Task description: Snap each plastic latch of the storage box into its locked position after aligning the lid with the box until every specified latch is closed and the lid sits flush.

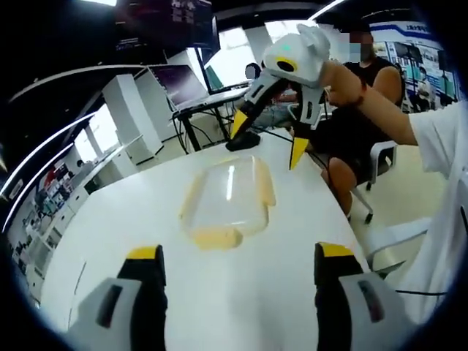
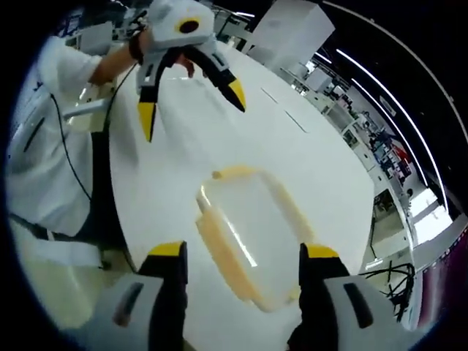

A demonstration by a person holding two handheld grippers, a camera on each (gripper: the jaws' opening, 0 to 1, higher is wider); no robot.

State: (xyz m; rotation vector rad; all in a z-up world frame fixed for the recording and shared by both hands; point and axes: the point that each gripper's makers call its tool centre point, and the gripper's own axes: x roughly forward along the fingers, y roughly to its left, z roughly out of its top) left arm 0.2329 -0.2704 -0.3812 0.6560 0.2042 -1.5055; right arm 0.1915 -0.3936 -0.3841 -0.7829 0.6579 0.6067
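**Latches unclosed, both grippers clear of the box**

White table (image 1: 219,292) in a bright lab carries the box (image 1: 228,201) in the left gripper view: a clear tub with yellow latches, sitting near the table's middle, a little toward the far edge. The left gripper (image 1: 240,267) hovers short of it, fingers (image 1: 144,274) spread wide, holding nothing and touching nothing. The right gripper (image 1: 270,142) hangs above the far side of the box, fingers likewise parted and empty. A seated person is behind the far edge.

From the right gripper view, the box (image 2: 245,234) lies just ahead of the right gripper (image 2: 241,274), whose spread fingers (image 2: 170,267) frame its near latch (image 2: 219,245) without contact. The left gripper (image 2: 191,95) hangs open over the table (image 2: 314,161) beyond, well apart from the box.

Risks, as I judge them: the box looks light and the table slick, so pressing one latch unbraced could skid or tip it. If the lid sits askew, which I cannot tell here, a forced latch may not catch or could lift the opposite edge.
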